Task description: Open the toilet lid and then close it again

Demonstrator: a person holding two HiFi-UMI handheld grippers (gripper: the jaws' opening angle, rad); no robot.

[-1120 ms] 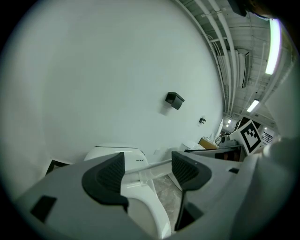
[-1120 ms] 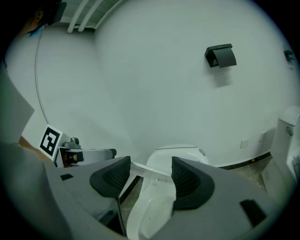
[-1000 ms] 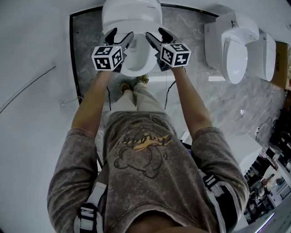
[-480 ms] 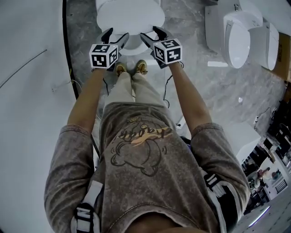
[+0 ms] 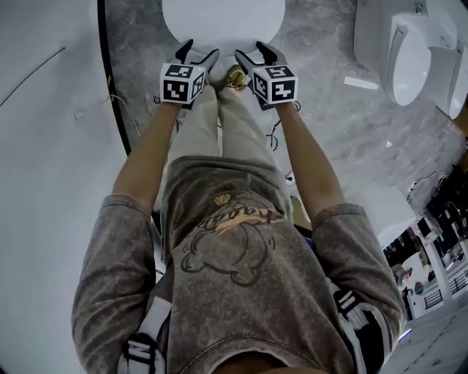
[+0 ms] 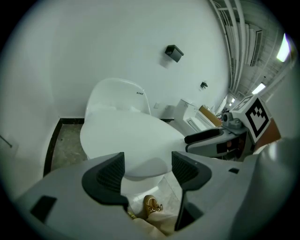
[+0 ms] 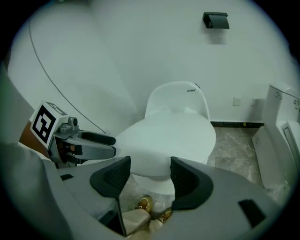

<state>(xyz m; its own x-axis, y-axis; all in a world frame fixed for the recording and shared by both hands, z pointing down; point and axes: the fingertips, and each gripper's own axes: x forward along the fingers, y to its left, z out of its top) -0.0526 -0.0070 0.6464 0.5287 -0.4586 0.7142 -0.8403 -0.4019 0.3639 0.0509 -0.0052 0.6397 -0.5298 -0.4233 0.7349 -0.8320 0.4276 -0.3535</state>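
- Hovering my left gripper (image 5: pixel 197 52) and right gripper (image 5: pixel 253 51), jaws apart and empty, just short of the toilet lid (image 5: pixel 223 18), which lies flat down.
- I'd hook its front lip evenly with both and lift slowly.

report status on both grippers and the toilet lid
Left gripper and right gripper open, empty. White oval plastic toilet lid down, closed, front edge by the fingers. Nothing on it.

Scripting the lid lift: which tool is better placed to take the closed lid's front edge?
Left, marginally. The left tool and right tool both hang open and empty at the front edge of the lid; the left sits slightly nearer its middle.
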